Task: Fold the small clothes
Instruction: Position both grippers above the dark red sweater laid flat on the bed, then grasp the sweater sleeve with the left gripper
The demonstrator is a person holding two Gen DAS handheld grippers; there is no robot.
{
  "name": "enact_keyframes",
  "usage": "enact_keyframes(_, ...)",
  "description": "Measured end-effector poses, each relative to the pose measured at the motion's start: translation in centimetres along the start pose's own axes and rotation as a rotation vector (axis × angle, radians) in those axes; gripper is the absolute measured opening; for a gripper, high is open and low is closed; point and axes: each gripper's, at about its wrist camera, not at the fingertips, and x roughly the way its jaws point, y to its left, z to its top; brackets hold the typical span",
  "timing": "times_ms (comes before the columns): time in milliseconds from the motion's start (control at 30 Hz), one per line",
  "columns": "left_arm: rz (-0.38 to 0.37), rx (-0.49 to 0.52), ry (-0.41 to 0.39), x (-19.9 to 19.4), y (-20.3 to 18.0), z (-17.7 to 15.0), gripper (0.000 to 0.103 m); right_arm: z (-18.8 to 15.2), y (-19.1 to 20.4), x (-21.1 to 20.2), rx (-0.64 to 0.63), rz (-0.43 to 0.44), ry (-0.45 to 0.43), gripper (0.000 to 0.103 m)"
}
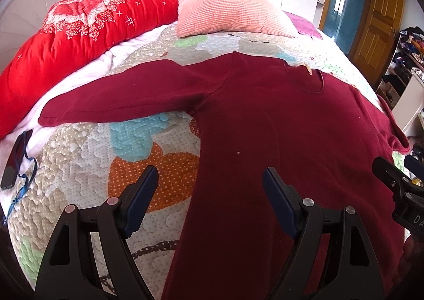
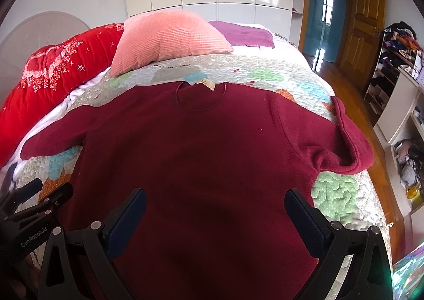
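A dark red sweater (image 2: 196, 157) lies flat on a patchwork quilt (image 1: 87, 167) on the bed, neckline and pale tag (image 2: 208, 84) at the far side. The left gripper (image 1: 210, 180), printed "GenRobot.AI", and right gripper (image 2: 215, 203) both hover wide apart, holding nothing, above the near hem.

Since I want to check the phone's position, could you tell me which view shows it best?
The left wrist view: the dark phone lies at the quilt's left edge with a blue cord. In the right wrist view, the left gripper occupies that corner and no phone is identifiable.
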Motion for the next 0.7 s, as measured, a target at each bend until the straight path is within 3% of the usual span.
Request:
enact_keyframes(433,-0.005,-0.028,0.006,0.7,1.1,0.5,0.081,0.2,0.6,1.5,-0.002,0.011,0.021,0.103)
enact_keyframes(700,0.01,-0.144,0.015,1.1,6.7,1.7,0.081,0.7,2.1,2.8,-0.027,0.034,0.025,0.103)
